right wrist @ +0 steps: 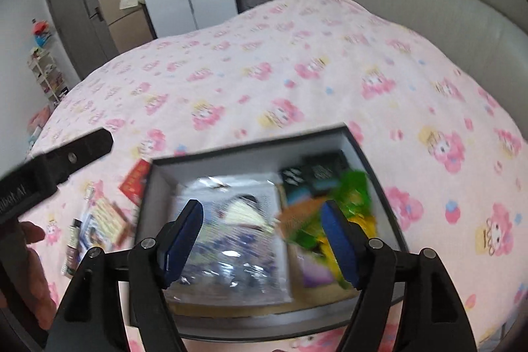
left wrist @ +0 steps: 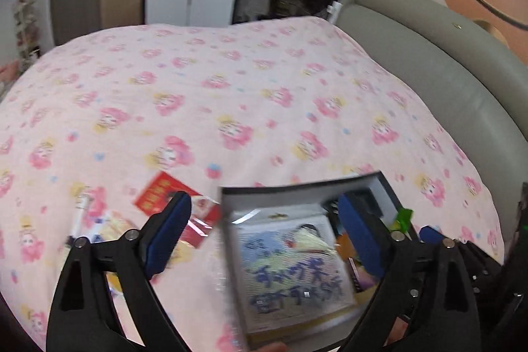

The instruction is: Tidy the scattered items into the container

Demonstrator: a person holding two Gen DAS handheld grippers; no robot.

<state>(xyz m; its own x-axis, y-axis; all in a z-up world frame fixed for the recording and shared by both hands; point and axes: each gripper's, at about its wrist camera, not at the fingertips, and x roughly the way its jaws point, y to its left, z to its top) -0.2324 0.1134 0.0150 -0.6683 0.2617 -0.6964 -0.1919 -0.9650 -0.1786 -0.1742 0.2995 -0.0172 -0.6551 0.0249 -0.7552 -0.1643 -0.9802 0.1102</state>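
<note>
A black open box (right wrist: pixel 369 160) with grey inner walls lies on the pink flowered bedspread. Inside it lie a clear-wrapped picture packet (right wrist: pixel 231 240), dark cards (right wrist: pixel 316 174), and green and orange wrappers (right wrist: pixel 349 193). My right gripper (right wrist: pixel 264 243) hovers open and empty over the box. My left gripper (left wrist: pixel 264 236) is open and empty above the box's left wall (left wrist: pixel 227 240). A red packet (left wrist: pixel 165 197) and other loose items (right wrist: pixel 102 223) lie on the bed left of the box.
A grey padded headboard (left wrist: pixel 429 55) borders the bed on the right. A small dark bottle (right wrist: pixel 71 249) lies at the left among the loose items. Wardrobe, cardboard boxes and a door stand beyond the bed.
</note>
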